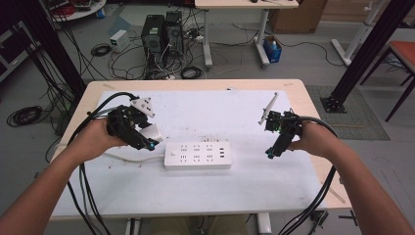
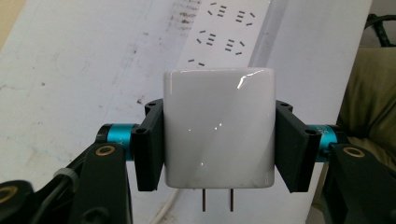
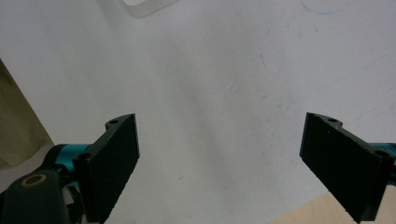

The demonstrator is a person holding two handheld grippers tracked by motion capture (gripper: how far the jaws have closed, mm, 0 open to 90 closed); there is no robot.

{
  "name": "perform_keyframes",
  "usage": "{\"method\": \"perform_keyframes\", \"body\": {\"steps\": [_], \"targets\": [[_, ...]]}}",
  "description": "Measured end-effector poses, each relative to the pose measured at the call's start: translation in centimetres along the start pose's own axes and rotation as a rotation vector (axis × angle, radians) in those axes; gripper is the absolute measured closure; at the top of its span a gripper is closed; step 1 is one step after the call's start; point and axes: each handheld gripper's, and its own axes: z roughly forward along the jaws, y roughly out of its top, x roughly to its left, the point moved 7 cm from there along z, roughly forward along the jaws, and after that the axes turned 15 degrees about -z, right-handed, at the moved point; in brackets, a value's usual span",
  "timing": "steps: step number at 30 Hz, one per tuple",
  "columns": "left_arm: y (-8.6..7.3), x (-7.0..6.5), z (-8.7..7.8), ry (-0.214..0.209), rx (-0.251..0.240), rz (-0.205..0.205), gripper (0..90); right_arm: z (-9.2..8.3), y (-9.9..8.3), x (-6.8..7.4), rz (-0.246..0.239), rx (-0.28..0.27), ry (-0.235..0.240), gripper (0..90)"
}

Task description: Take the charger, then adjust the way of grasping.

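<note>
Left gripper (image 2: 218, 140) is pinching the white charger (image 2: 218, 128) just beside the power strip (image 1: 197, 155); right gripper (image 3: 219, 163) hangs spread over bare mat. Prongs could miss the slots if that glossy body twists.

Charger: we see a glossy white, rounded-square plug-in charger (image 2: 218, 127) with two thin metal prongs sticking out of one face; in the left gripper view they point toward the bottom edge.
Charger state: it is clamped on two opposite sides, lifted off the desk.
Charger place: in the high view we find it (image 1: 151, 132) just left of the power strip.
Power strip: a white rectangular power strip (image 1: 197, 155) lies flat near the middle of the desk, sockets up, with a white cord running off to its left.
</note>
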Motion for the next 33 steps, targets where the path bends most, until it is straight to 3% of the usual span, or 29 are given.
{"method": "perform_keyframes", "body": {"steps": [5, 10, 17, 24, 25, 31, 33], "targets": [[0.4, -0.6, 0.3, -0.007, 0.000, 0.023, 42.6, 0.0, -0.1, 0.0, 0.004, -0.004, -0.005, 11.2], [1.2, -1.2, 0.3, -0.006, -0.009, 0.040, 42.6, -0.2, 0.3, 0.0, 0.048, -0.025, -0.025, 11.2], [2.9, -2.3, 0.6, -0.007, -0.010, 0.091, 42.6, -1.1, 1.5, 0.6, 0.152, -0.131, -0.039, 11.2], [4.4, -3.2, 1.5, -0.020, -0.023, 0.119, 42.5, -2.1, 3.3, 1.1, 0.206, -0.235, -0.043, 11.2], [4.7, -3.3, 1.8, -0.019, -0.023, 0.128, 42.6, -2.5, 3.8, 1.2, 0.229, -0.289, -0.037, 11.2], [5.3, -3.4, 2.2, -0.013, -0.035, 0.137, 42.6, -3.2, 4.8, 1.5, 0.269, -0.373, -0.009, 11.2], [5.7, -3.7, 2.7, 0.010, -0.036, 0.155, 42.6, -3.4, 5.3, 1.7, 0.284, -0.423, 0.008, 11.3]]}}
